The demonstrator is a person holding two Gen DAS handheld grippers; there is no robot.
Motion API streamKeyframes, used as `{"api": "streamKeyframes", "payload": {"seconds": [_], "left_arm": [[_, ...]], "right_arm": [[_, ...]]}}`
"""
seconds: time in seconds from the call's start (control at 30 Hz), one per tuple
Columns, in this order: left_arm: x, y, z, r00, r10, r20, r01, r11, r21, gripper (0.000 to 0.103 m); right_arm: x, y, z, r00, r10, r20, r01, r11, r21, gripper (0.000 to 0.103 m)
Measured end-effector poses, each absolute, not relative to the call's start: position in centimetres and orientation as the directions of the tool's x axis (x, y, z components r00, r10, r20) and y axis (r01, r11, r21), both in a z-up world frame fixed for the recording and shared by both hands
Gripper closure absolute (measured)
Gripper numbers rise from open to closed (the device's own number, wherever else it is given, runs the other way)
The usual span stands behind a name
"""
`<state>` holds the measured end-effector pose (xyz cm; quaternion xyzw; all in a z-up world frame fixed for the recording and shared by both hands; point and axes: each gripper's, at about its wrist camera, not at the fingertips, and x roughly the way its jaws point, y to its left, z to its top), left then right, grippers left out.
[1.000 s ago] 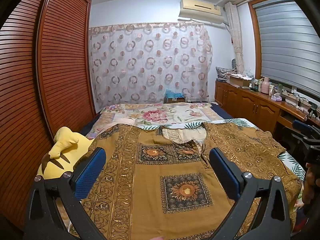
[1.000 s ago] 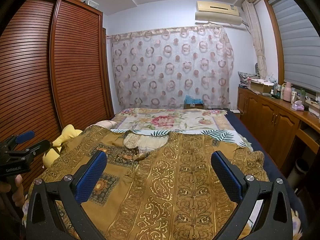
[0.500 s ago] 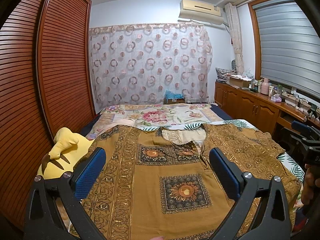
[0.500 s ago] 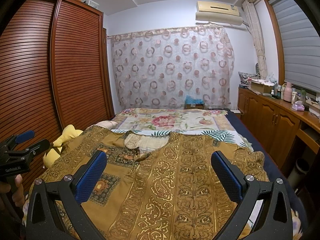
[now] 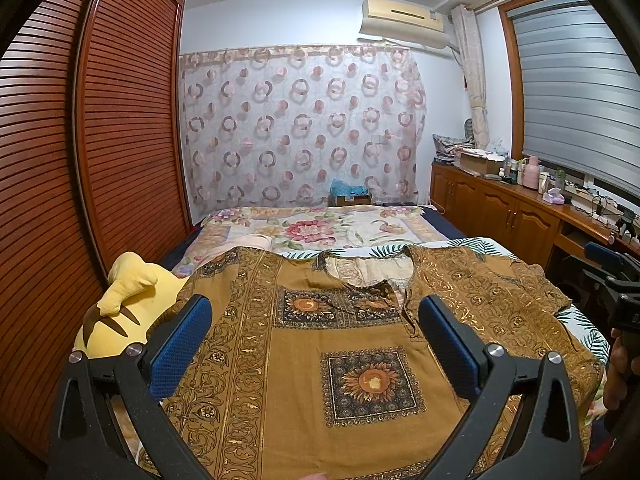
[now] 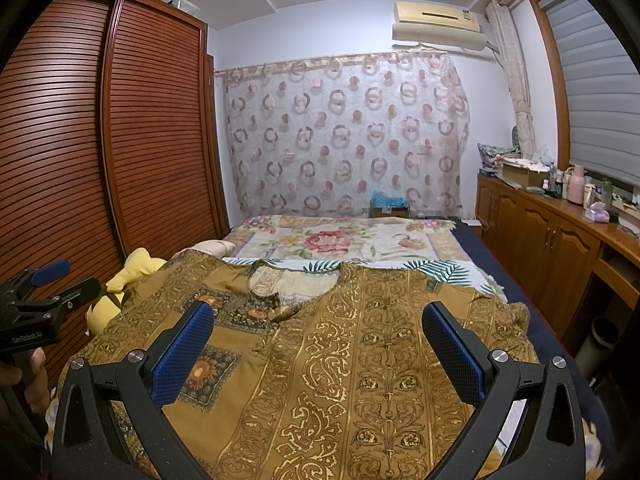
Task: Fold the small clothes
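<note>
A brown top with gold patterns (image 5: 320, 352) lies spread flat on the bed, neckline toward the far end; it also shows in the right wrist view (image 6: 360, 360). My left gripper (image 5: 314, 320) is open and empty, held above the top's left half. My right gripper (image 6: 316, 324) is open and empty, held above the top's right half. Each gripper shows at the edge of the other's view: the right one (image 5: 616, 280), the left one (image 6: 44, 292).
A yellow plush toy (image 5: 124, 312) lies at the bed's left edge beside the slatted wardrobe (image 5: 80, 160). A floral quilt (image 5: 320, 232) covers the far bed. A wooden cabinet (image 6: 560, 248) with bottles runs along the right wall.
</note>
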<state>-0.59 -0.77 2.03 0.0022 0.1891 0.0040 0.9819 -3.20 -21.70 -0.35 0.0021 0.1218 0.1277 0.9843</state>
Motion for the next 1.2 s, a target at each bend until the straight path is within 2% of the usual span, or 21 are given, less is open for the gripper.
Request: {"api": "streamKeyframes", "payload": {"seconds": [0.9,1.2], "left_arm": [[-0.5,-0.9,1.9,0.929,0.008,-0.369,-0.006,1.0,0.006,0.0],[-0.7,-0.3,1.0,0.915,0.015,-0.404,-0.015,1.0,0.001,0.0]], "right_arm": [[-3.4,-21.8,-0.2,0.935,0.258,-0.242,-0.257,0.966,0.035,0.0],[-2.8,-21.7,-0.3,0.927,0.272,-0.259,-0.273,0.962,0.035,0.0]]}}
